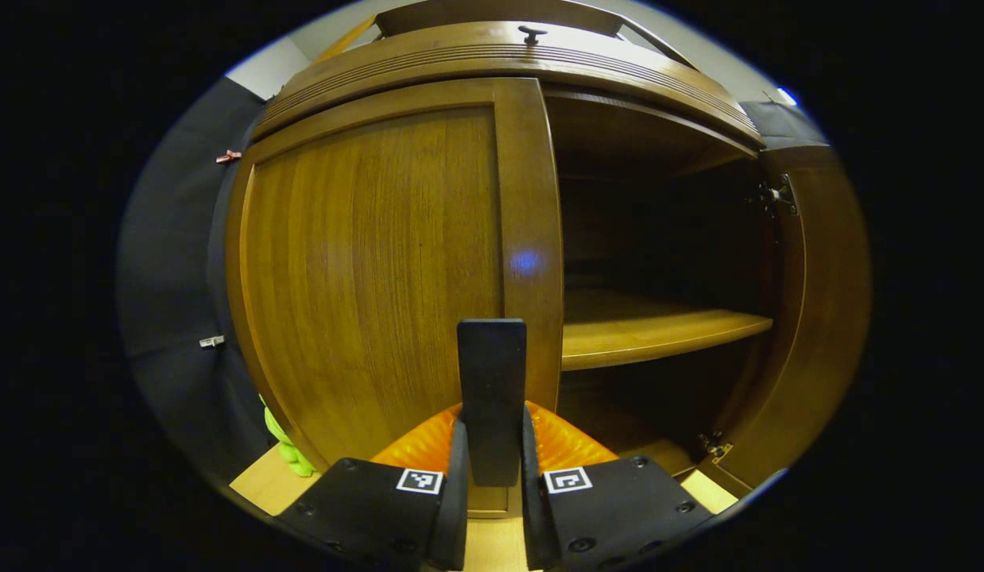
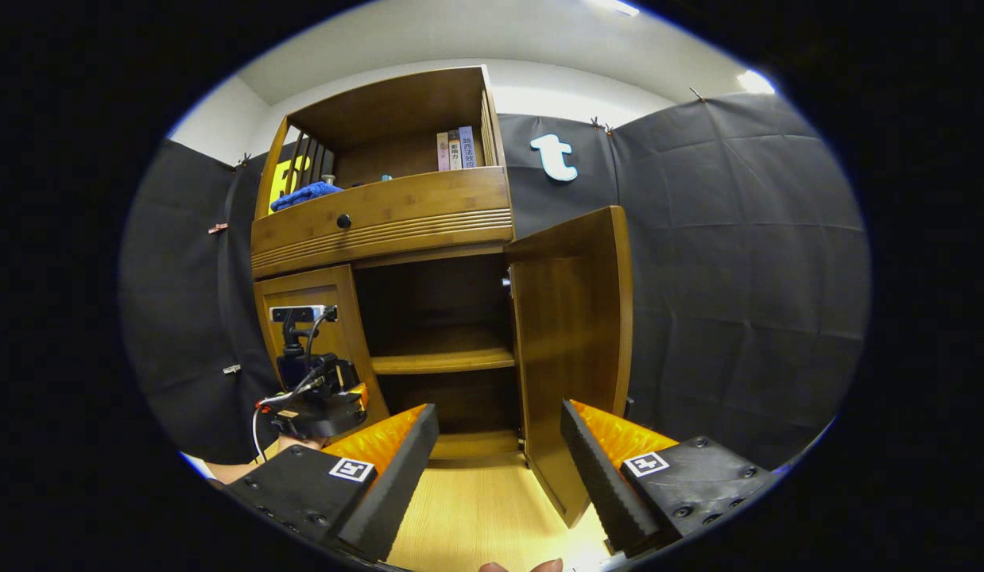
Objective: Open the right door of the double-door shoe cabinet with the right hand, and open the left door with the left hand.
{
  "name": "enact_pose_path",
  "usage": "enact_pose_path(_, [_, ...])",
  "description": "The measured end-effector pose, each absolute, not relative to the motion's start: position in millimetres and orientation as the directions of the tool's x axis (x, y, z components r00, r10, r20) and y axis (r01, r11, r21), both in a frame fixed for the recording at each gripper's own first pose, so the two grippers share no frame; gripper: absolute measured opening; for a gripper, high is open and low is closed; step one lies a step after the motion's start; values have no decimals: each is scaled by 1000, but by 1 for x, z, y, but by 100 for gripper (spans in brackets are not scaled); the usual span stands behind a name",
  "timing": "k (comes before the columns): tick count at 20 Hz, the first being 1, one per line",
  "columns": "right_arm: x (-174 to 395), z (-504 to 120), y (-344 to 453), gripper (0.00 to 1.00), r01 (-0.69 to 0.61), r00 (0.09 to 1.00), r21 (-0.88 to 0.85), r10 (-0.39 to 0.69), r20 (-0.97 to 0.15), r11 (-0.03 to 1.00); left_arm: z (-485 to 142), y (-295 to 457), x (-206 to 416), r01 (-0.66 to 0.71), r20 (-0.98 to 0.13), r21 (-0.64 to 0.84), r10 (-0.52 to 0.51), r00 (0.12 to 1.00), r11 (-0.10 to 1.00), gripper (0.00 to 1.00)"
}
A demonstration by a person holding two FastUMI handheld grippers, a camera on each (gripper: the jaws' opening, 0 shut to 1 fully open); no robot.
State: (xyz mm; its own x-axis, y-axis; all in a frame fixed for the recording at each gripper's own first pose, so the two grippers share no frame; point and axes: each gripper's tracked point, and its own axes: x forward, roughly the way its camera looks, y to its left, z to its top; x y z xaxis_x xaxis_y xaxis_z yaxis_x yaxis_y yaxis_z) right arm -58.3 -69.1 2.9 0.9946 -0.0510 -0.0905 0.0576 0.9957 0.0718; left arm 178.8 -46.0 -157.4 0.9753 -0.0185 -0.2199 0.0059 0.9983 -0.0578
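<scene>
Left gripper view: the shoe cabinet (image 1: 508, 59) takes up most of the frame, seen from close in. Left door (image 1: 365, 270) is closed, its panel across the centre-left; its inner stile runs down the middle of the frame. The left gripper (image 1: 492, 469) sits at bottom centre with its fingers drawn close together on either side of a dark upright bar (image 1: 492, 397) that stands in front of the lower part of that stile. Whether both fingers actually press on the bar, I cannot tell. Right of the stile the cabinet interior is exposed: a wooden shelf (image 1: 659, 330) at mid-height, dark compartments above and below it. The right door (image 1: 818, 318) stands swung out at the right edge of the frame, hinges visible at its top and bottom. A small knob (image 1: 532, 33) shows at top centre on the drawer front. Right gripper view: taken from farther back, cabinet in the centre-left. Right door is open, standing edge-out at frame centre, above and between the fingers. The right gripper (image 2: 500, 453) at the bottom has its fingers spread wide, holding nothing, clear of the door. The left gripper and its camera rig show at lower left, up against the closed left door. Books (image 2: 455, 149) and a blue cloth (image 2: 305, 195) sit in the upper open compartment. Light wooden floor (image 2: 476, 508) at bottom centre.
</scene>
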Motion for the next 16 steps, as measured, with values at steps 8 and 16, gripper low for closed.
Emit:
enact_pose_path(8, [-65, -1, -73, 98, 89, 992, 78, -81, -99, 993, -153, -32, 123, 20, -201, -33, -27, 979, 999, 30])
enact_pose_path(16, [-78, -12, -60, 98, 75, 991, 101, -63, -119, 992, -152, -2, 61, 36, -191, -30, -41, 981, 999, 29])
